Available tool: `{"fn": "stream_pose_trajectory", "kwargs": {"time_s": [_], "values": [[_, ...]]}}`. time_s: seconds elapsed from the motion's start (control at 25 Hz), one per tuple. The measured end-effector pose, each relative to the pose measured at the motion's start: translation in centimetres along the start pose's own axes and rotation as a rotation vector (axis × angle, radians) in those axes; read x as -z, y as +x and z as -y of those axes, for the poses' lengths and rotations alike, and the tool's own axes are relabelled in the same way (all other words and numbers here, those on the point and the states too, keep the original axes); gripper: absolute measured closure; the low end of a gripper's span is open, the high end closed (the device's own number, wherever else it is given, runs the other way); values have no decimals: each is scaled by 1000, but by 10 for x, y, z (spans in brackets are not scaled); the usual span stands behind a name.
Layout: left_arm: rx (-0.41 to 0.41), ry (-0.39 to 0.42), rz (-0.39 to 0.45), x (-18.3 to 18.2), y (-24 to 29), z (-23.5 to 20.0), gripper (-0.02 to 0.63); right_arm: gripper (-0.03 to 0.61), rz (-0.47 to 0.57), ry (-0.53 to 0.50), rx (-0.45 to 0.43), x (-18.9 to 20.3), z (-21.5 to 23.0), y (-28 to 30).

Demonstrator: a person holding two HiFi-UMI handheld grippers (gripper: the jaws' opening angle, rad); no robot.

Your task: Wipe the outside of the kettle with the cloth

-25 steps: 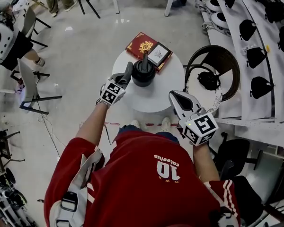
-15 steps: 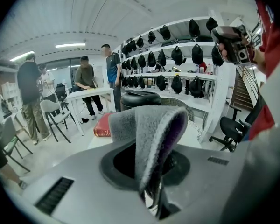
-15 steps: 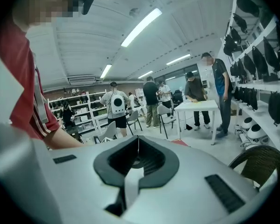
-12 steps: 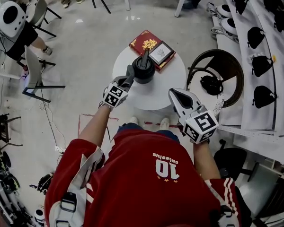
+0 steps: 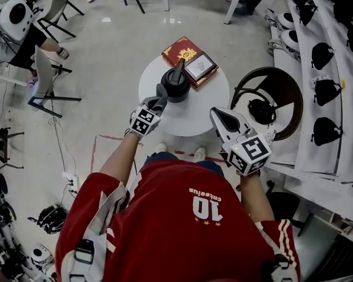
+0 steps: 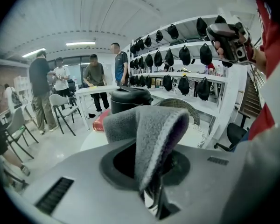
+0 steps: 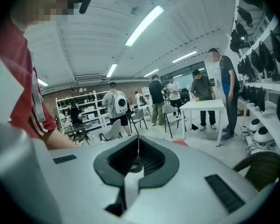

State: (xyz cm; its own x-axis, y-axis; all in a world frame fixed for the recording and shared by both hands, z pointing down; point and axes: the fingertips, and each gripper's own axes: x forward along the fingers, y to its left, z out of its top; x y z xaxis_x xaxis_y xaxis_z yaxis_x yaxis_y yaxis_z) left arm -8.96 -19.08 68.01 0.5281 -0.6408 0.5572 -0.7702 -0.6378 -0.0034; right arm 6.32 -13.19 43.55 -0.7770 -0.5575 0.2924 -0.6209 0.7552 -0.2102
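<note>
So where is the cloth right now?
In the left gripper view, the cloth is pinched in the left gripper, draped forward next to the black kettle on the round table.

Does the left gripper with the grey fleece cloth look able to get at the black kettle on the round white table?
Likely yes: the left gripper, shut on the grey fleece cloth, sits close beside the black kettle, nothing between them.

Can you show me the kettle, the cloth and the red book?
kettle (image 5: 176, 90): head view, on its black top.
cloth (image 6: 151, 129): left gripper view, on its grey fold.
red book (image 5: 174, 51): head view, on its red cover.
</note>
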Motion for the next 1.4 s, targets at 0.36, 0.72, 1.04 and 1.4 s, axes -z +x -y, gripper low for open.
{"fn": "stream_pose_trajectory", "kwargs": {"time_s": [0.36,0.72,1.04,1.4], "values": [[-69,-85,35,-4,10,23,569,561,-28,-40,-76,-1,16,-8],[-158,-165,89,-16,31,45,569,561,-51,-58,-129,6,42,-25],[-248,-258,137,-28,45,48,569,561,-59,-60,-154,15,67,-44],[-245,-271,176,-55,72,61,569,561,-42,-43,-118,20,90,-70]]}}
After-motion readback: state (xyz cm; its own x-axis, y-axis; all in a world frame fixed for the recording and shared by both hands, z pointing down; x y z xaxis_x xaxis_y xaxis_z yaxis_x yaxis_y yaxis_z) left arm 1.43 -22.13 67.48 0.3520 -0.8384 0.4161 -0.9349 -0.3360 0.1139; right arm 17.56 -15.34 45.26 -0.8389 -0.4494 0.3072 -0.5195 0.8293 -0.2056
